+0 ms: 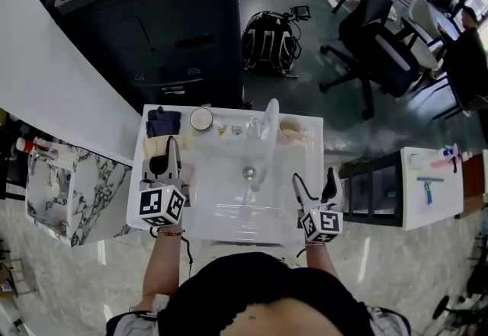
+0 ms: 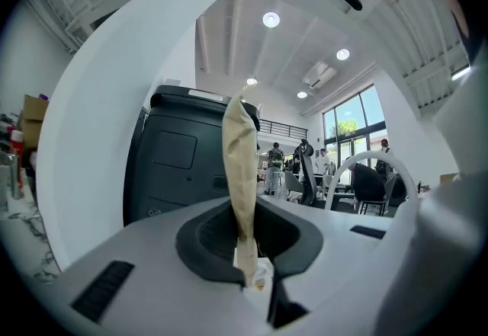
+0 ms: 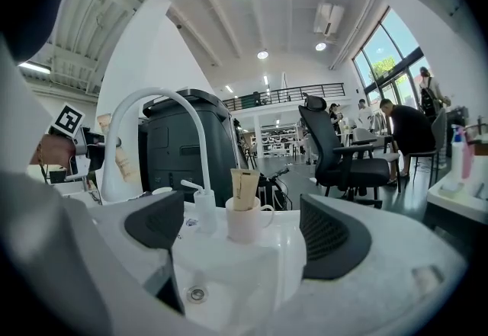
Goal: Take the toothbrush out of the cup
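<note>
A white worktop (image 1: 309, 136) with a sunken basin (image 1: 221, 212) fills the middle of the head view. A tall arched white faucet (image 1: 267, 145) rises at the basin's back edge. Behind the worktop stands a large black machine (image 1: 152, 22), and on the floor to its right are an office chair (image 1: 381, 33) and a black backpack (image 1: 268, 41).

The left claw (image 2: 250, 270) is over the left side of the worktop. It is clenched on the toothbrush (image 2: 240, 167), with its dark pads pressed together around the lower end. The right claw (image 3: 244, 251) is over the basin's right edge, released and empty, its two dark pads standing wide apart. In the right gripper view these pads frame the white cup (image 3: 248, 222), which they do not touch.

The toothbrush looks like a long, flat, beige strip. It is wider in the middle and narrows to a thin tip at the top, and it stands upright out of the left claw. It is fully clear of the cup and well apart from it.

The cup sits at the back right of the worktop, just right of the faucet, with its handle on the right. A short beige tube (image 3: 245, 188) stands in it. A small white pump bottle (image 3: 203, 209) stands just to the cup's left. At the back left of the worktop lie a dark folded cloth (image 1: 162, 121) and a round white container (image 1: 201, 120).
</note>
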Available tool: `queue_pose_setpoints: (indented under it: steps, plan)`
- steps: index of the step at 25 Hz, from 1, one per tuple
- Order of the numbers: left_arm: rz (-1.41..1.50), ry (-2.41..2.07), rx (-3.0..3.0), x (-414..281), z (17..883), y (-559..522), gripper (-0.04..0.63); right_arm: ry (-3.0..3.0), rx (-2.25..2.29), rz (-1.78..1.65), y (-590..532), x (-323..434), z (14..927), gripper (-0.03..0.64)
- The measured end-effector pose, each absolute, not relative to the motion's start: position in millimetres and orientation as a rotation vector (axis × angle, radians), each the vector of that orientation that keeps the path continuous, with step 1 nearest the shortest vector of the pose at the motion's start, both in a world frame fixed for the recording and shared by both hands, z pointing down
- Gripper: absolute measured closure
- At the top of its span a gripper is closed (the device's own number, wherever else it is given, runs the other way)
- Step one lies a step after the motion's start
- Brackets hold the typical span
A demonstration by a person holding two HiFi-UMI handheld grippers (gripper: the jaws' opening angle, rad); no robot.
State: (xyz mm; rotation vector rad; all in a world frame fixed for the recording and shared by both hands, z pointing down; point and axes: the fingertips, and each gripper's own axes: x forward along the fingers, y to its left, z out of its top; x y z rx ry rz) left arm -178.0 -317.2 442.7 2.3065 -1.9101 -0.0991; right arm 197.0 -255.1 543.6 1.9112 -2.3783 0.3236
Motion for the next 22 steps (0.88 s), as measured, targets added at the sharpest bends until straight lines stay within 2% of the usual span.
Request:
queue_pose_setpoints:
  steps: [22]
  plan:
    - [0.016,-1.867,2.227,-171,496,-232,0.561,-2.344,1.909,0.351,-228,201,560,0.143]
